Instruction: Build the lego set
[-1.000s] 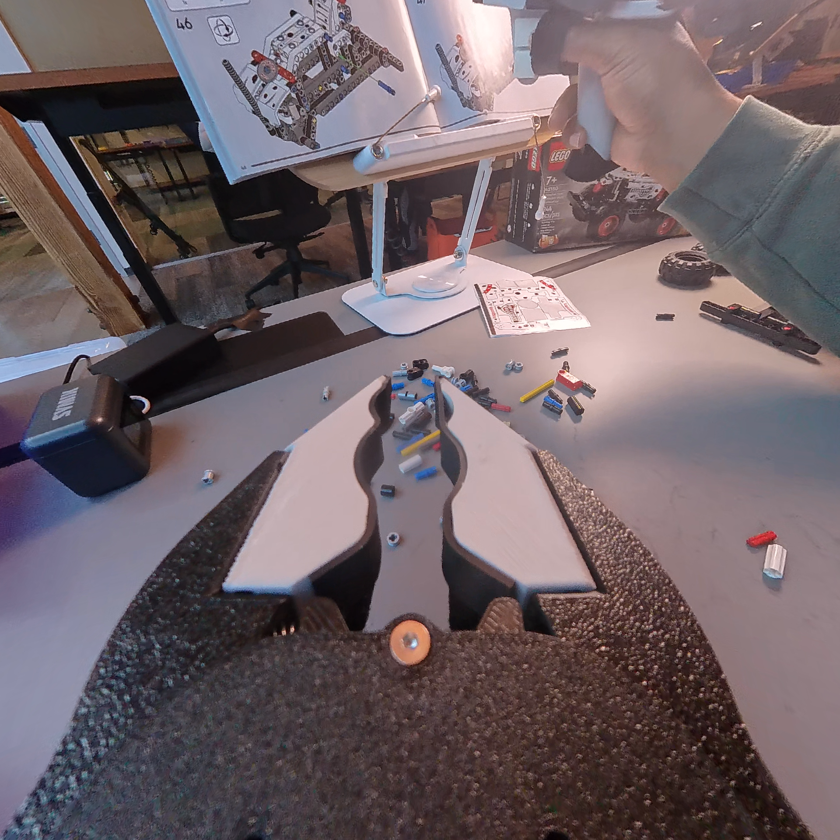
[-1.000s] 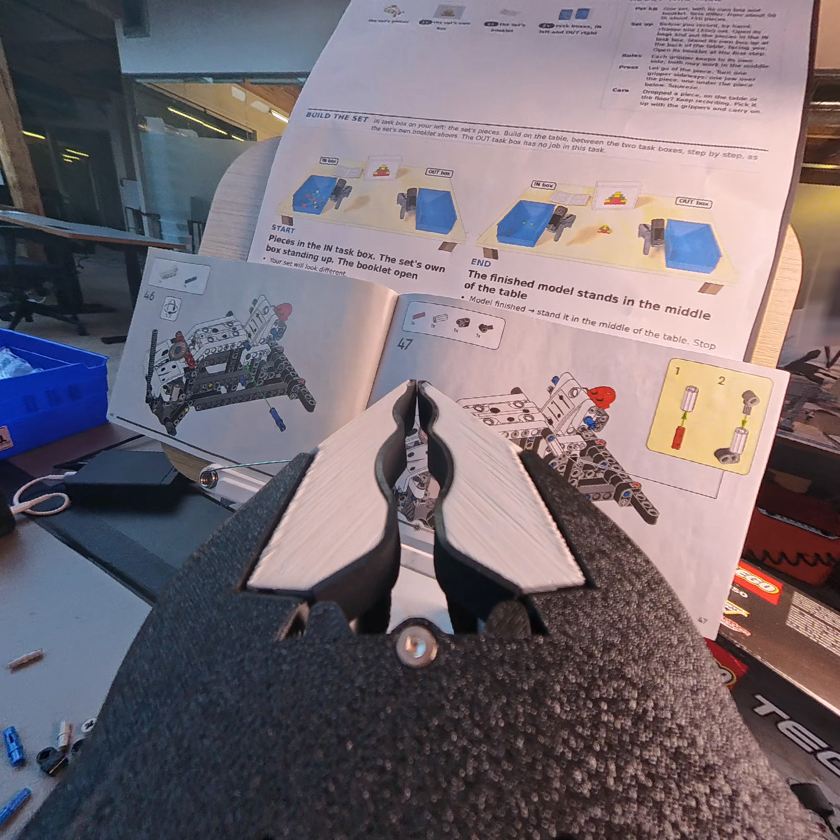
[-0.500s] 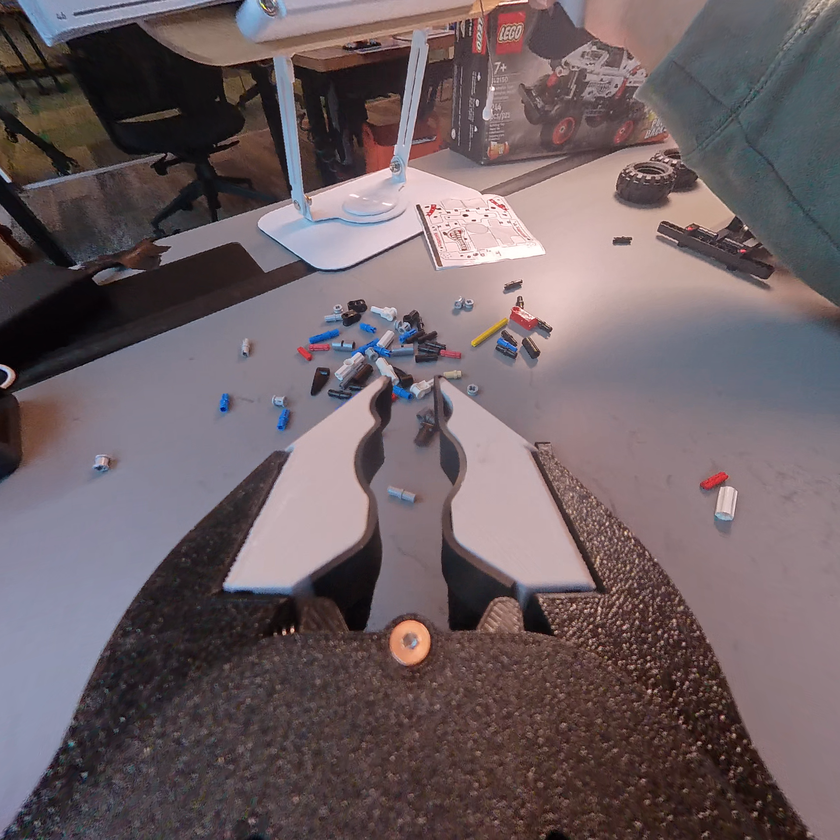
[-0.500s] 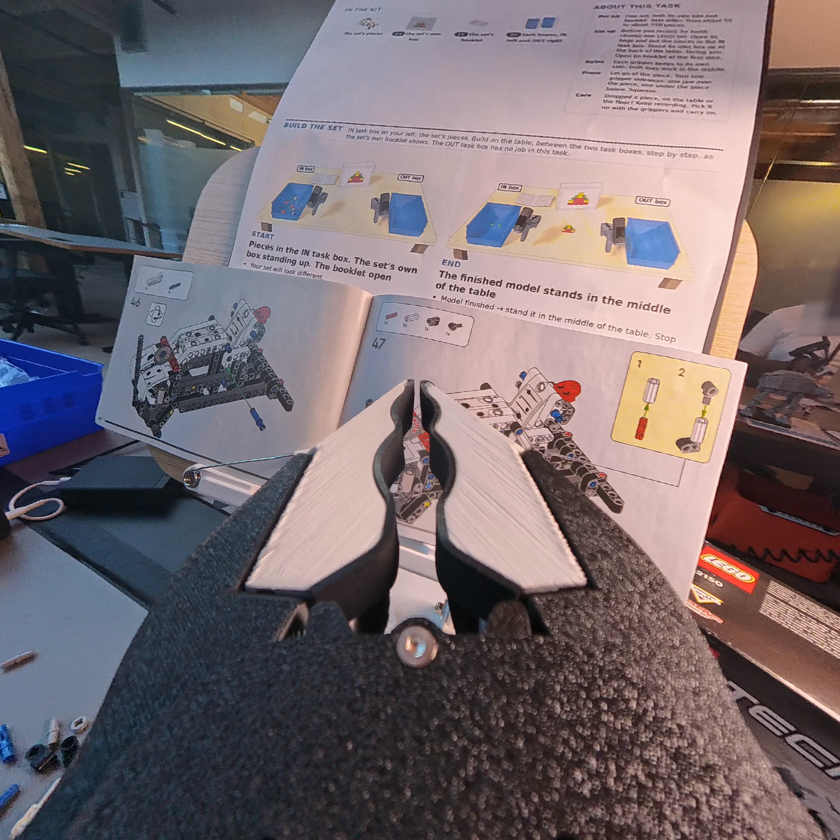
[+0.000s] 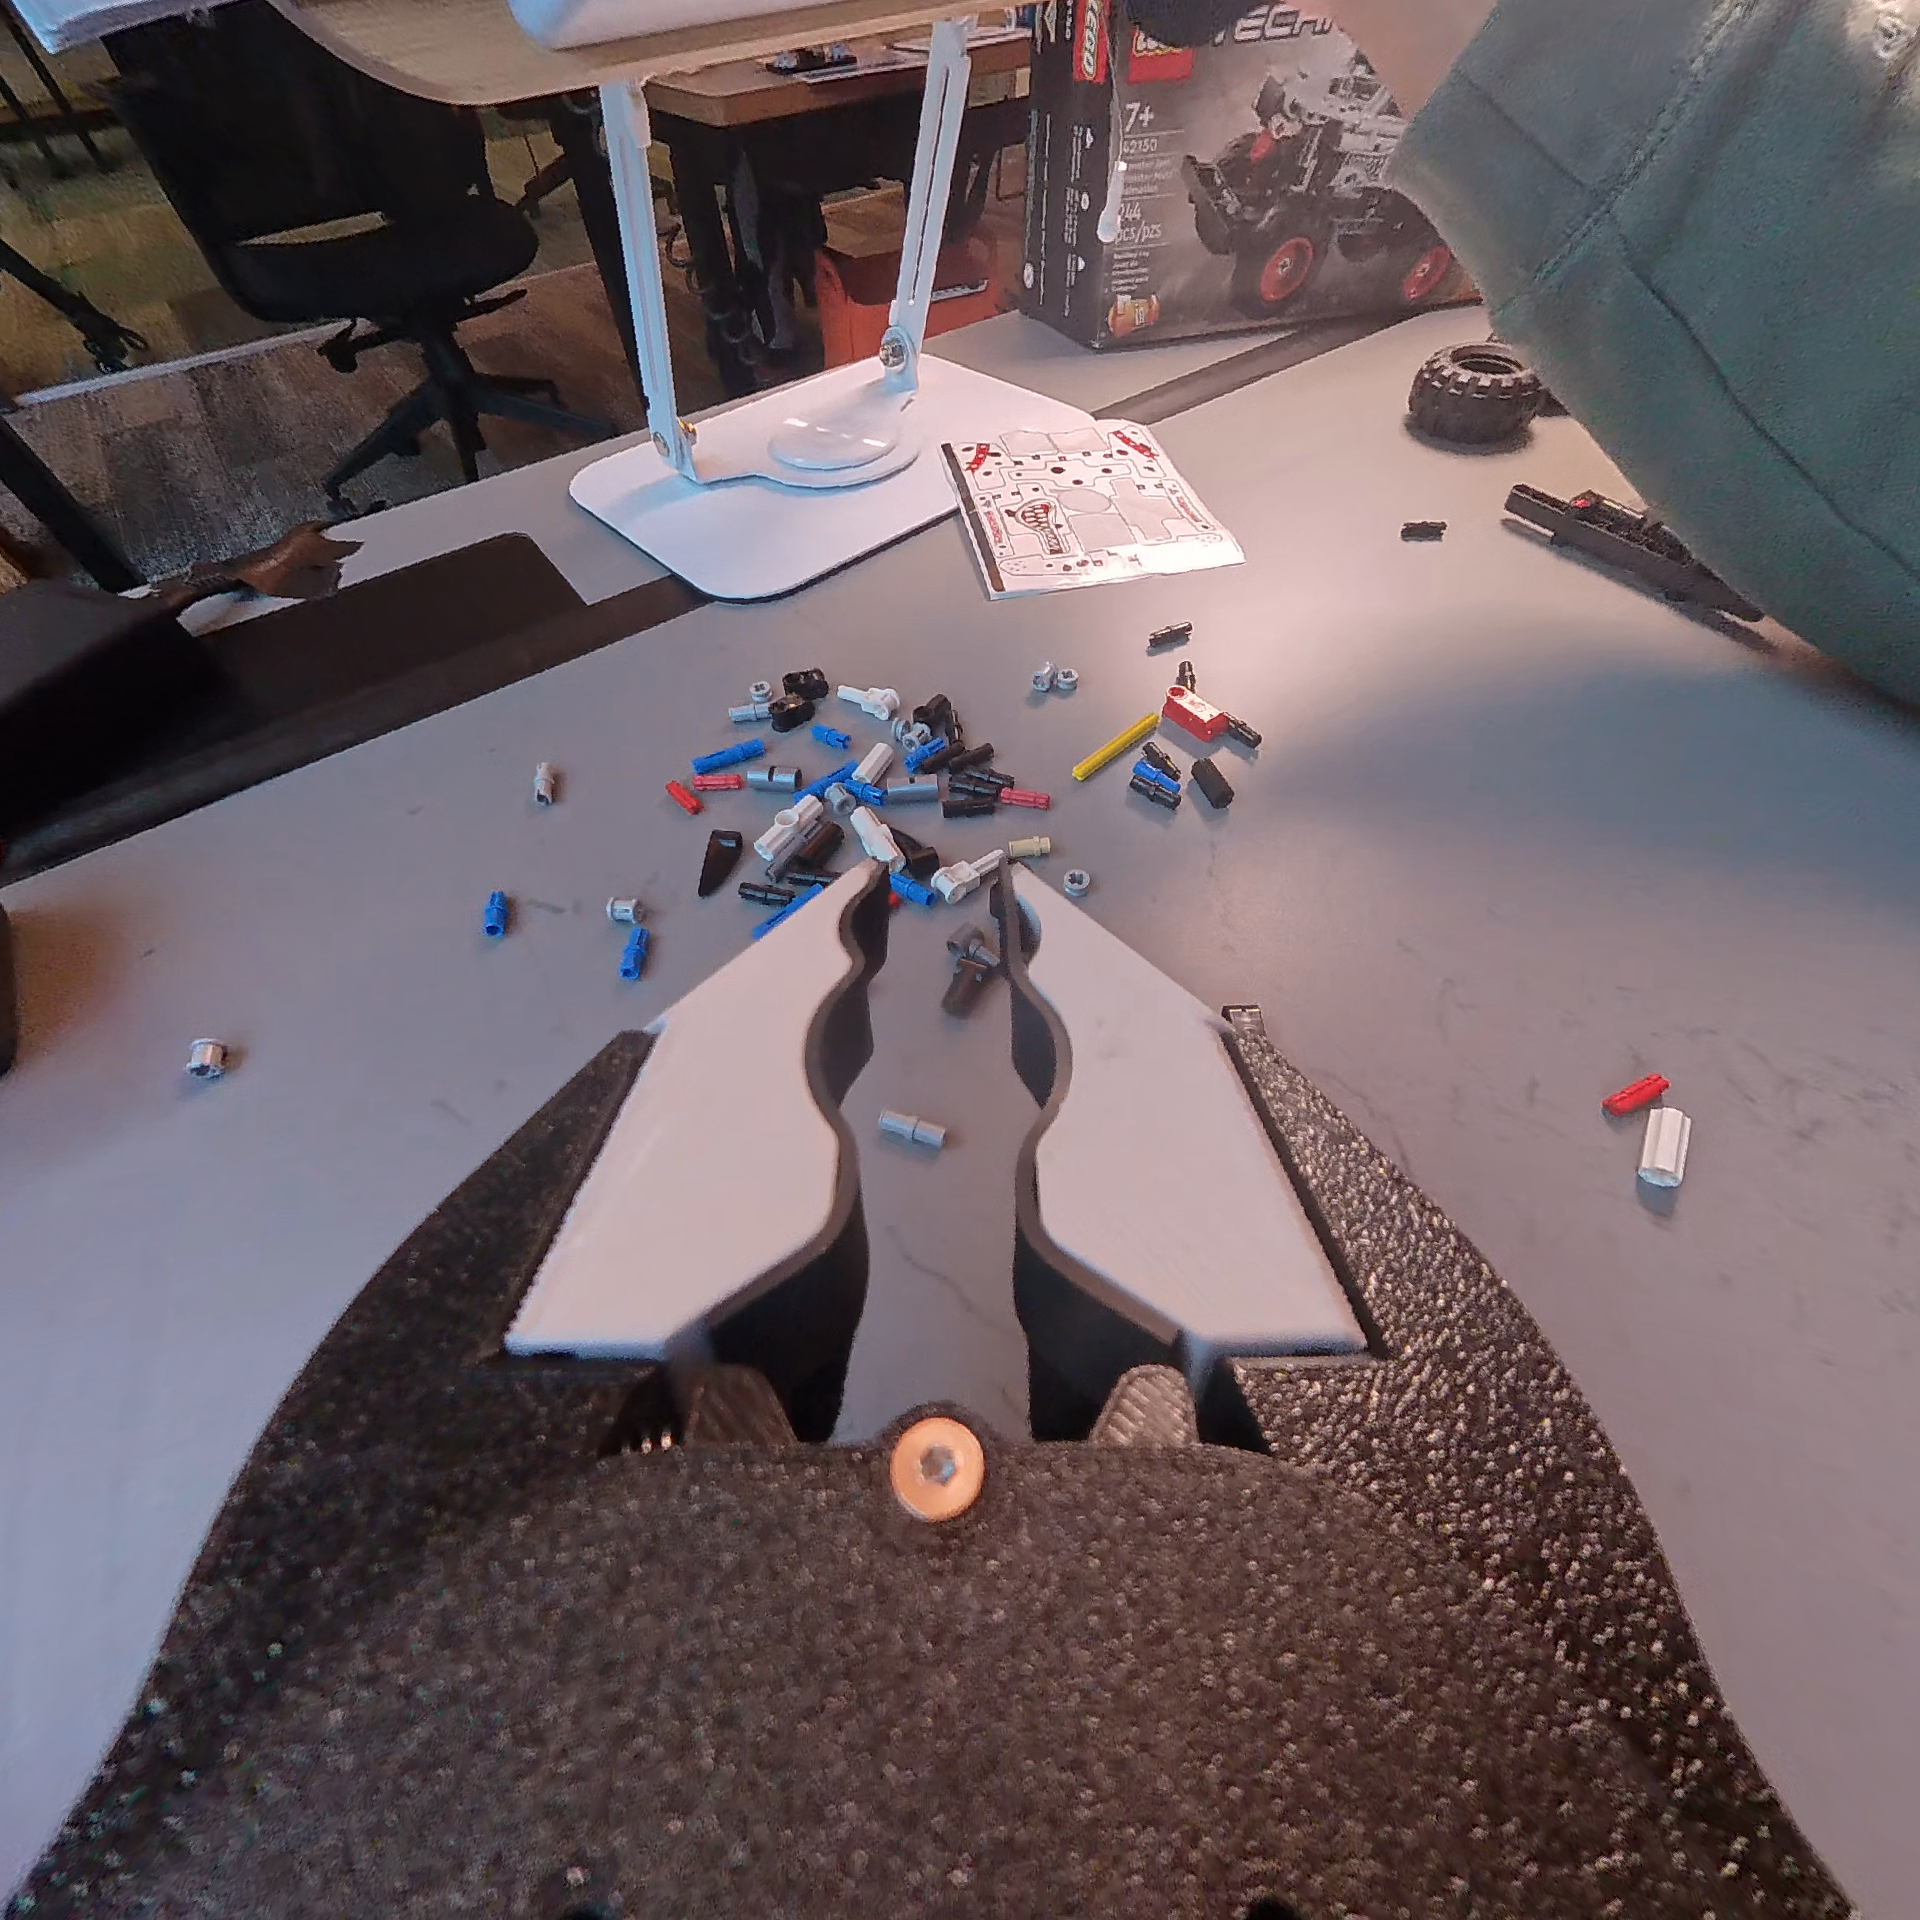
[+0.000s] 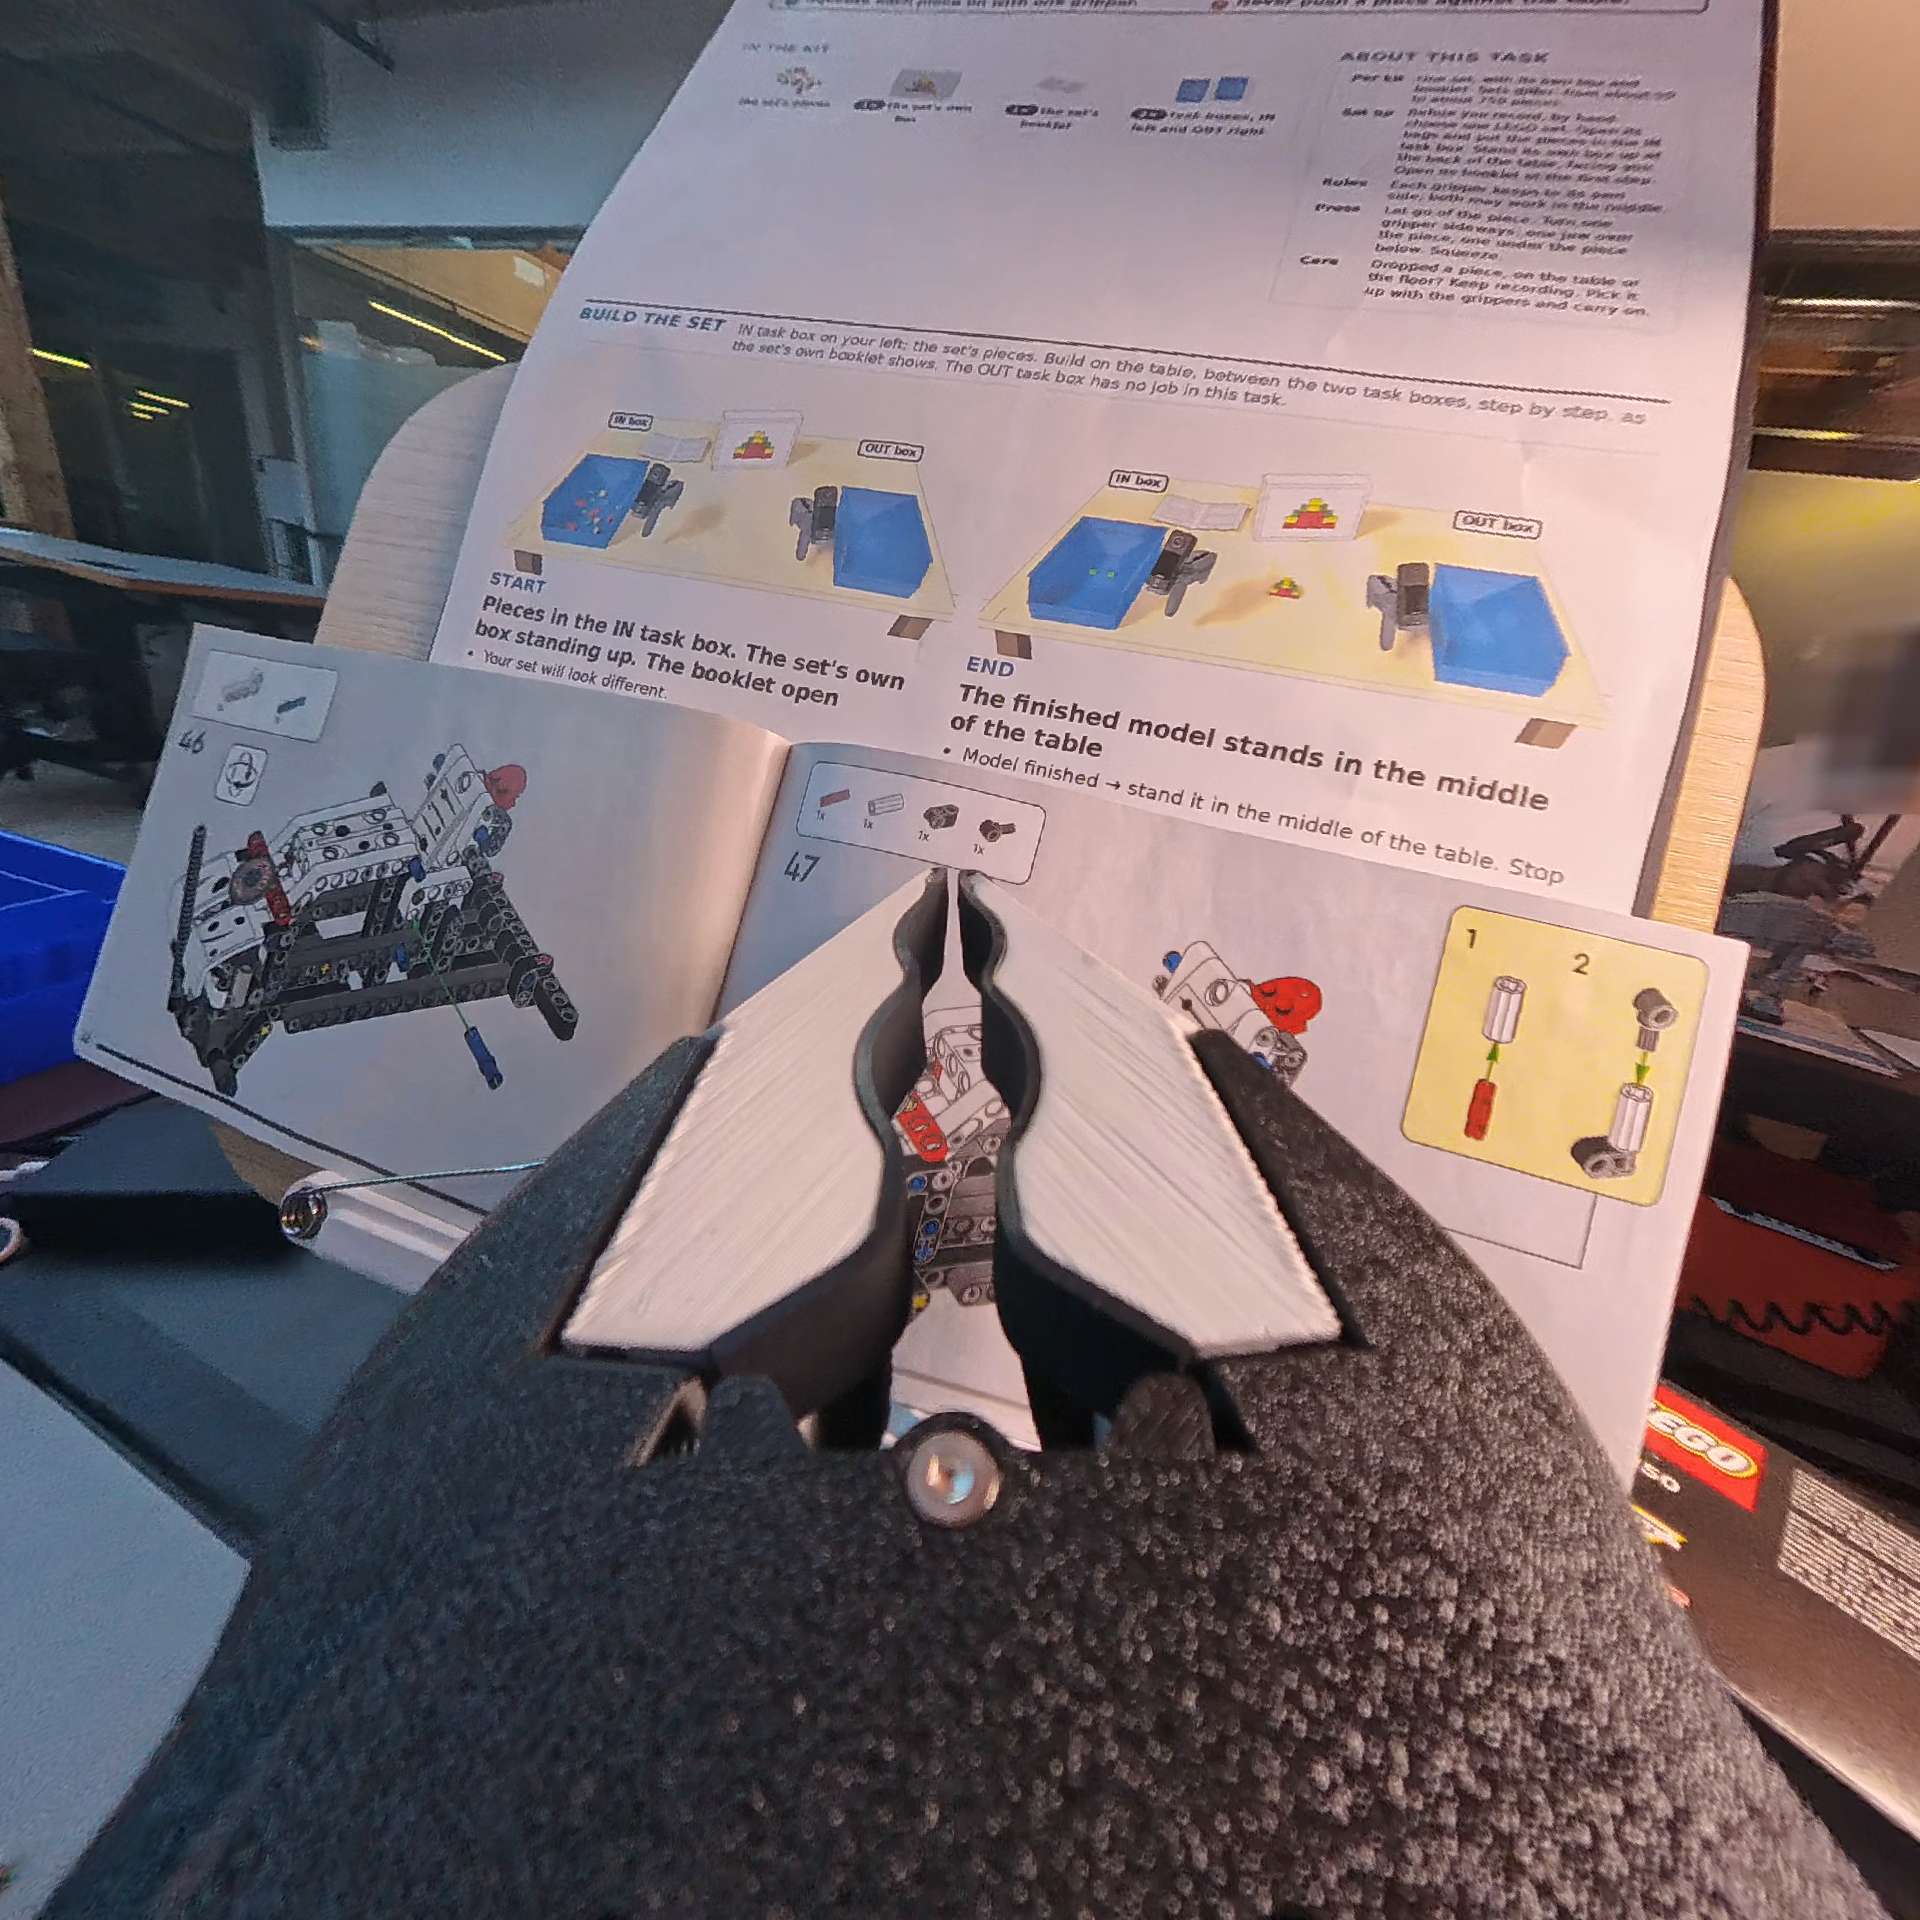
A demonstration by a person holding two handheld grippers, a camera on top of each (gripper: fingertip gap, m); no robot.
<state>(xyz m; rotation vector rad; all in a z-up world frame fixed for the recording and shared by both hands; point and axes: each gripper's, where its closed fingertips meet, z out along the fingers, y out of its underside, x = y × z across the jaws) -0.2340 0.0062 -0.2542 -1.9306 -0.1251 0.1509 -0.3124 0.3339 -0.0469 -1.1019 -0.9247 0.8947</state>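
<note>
Lego pieces (image 5: 883, 790) lie loose in a scatter on the grey tabletop (image 5: 1403, 935), well short of a finished model. Behind them the set's box (image 5: 1226, 177) stands at the far edge, beside the white stand (image 5: 790, 488) that carries the open booklet (image 6: 436, 914) and a printed task sheet (image 6: 1143, 416). The booklet shows a mid-build step with a large chassis, so I judge much is done, though the built model itself is not in view; only a black beam assembly (image 5: 1621, 551) and a tyre (image 5: 1475, 395) lie at the right. The left claw (image 5: 943, 894) hovers low over the near edge of the scatter, jaws apart, empty, a small dark connector (image 5: 971, 961) between them. The right claw (image 6: 945, 883), raised toward the booklet, seems nearly closed and empty. Picking this step's parts remains.
</note>
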